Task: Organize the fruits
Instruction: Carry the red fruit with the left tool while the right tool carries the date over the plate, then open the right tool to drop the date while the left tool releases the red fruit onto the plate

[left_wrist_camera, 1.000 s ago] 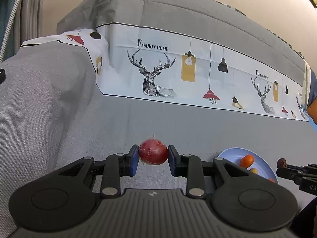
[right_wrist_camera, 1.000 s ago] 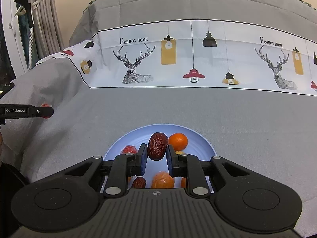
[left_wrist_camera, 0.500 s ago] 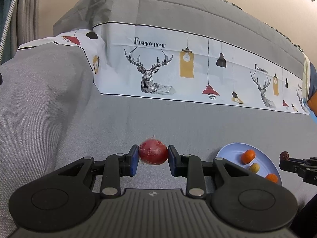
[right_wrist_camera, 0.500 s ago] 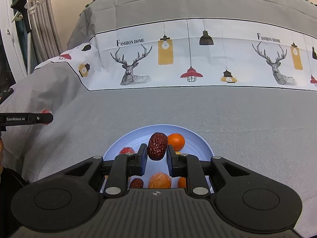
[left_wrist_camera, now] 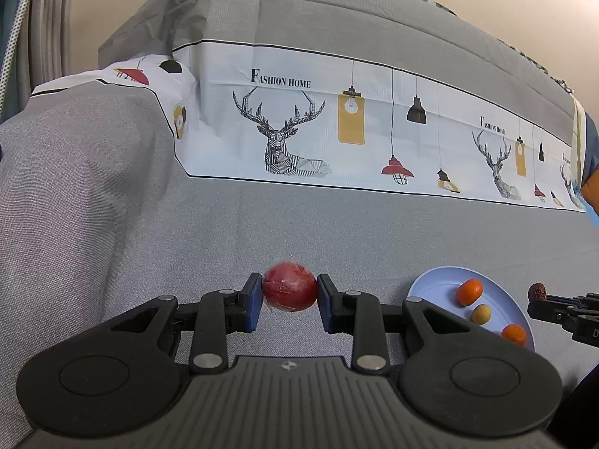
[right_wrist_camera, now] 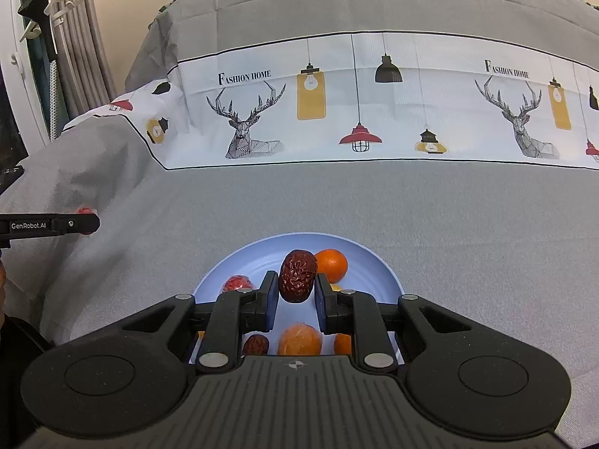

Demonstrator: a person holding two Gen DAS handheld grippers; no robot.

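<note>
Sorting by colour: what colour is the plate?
Pale blue; the plate shows best in the right wrist view.

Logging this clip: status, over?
Left hand-held gripper shut on wrapped red round fruit. Right hand-held gripper shut on wrinkled dark-red date above blue plate. Nothing obstructing.

In the right wrist view the right gripper point(right_wrist_camera: 297, 301) hides the near part of the blue plate point(right_wrist_camera: 378, 267), covering part of 4 fruits; the red wrapped fruit point(right_wrist_camera: 85, 211) barely shows.
</note>
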